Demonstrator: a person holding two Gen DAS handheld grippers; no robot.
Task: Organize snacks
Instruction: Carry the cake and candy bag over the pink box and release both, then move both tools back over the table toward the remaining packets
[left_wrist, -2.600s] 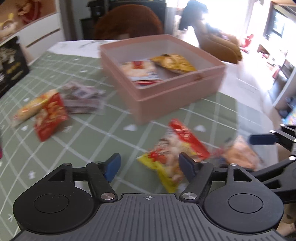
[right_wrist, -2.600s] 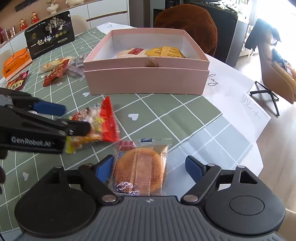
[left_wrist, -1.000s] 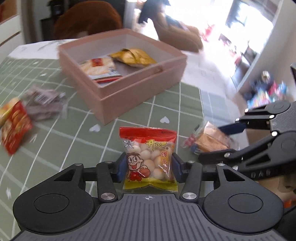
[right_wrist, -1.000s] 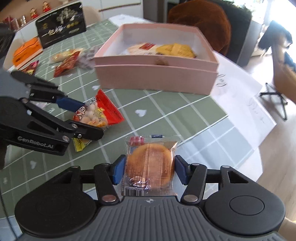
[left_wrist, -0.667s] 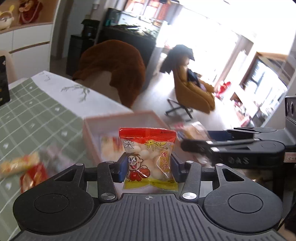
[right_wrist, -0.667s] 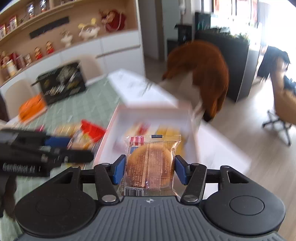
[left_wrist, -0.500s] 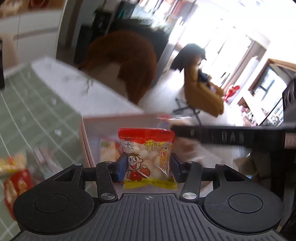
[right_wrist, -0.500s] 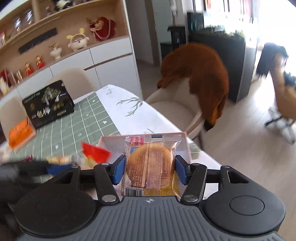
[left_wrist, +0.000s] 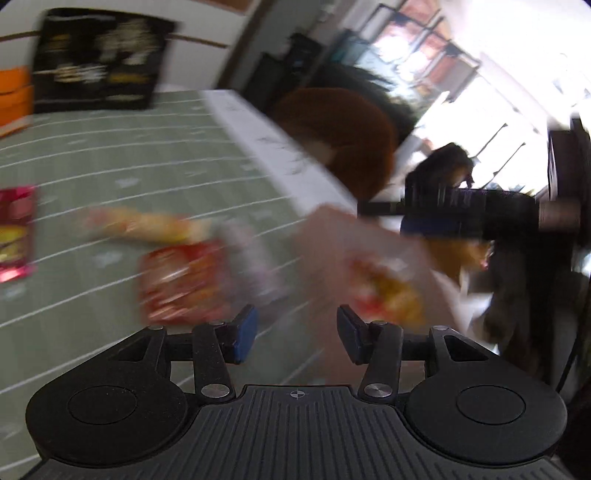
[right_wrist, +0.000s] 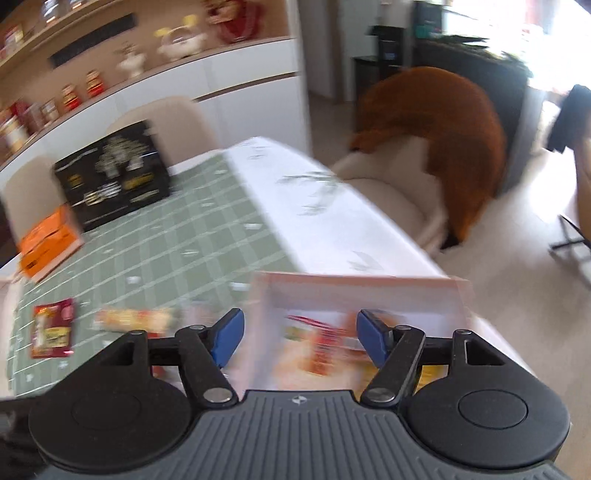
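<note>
Now both jaws apart, empty.

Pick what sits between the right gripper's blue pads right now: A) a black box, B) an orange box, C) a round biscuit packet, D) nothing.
D: the right gripper stands open with an empty gap between its pads, over the pink box, its jaws having just been opening.

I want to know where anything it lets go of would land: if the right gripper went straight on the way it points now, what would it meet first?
Most likely the inside of the pink box, on the snack packets lying there. The right gripper is open with nothing between its pads; blur leaves depth uncertain.
</note>
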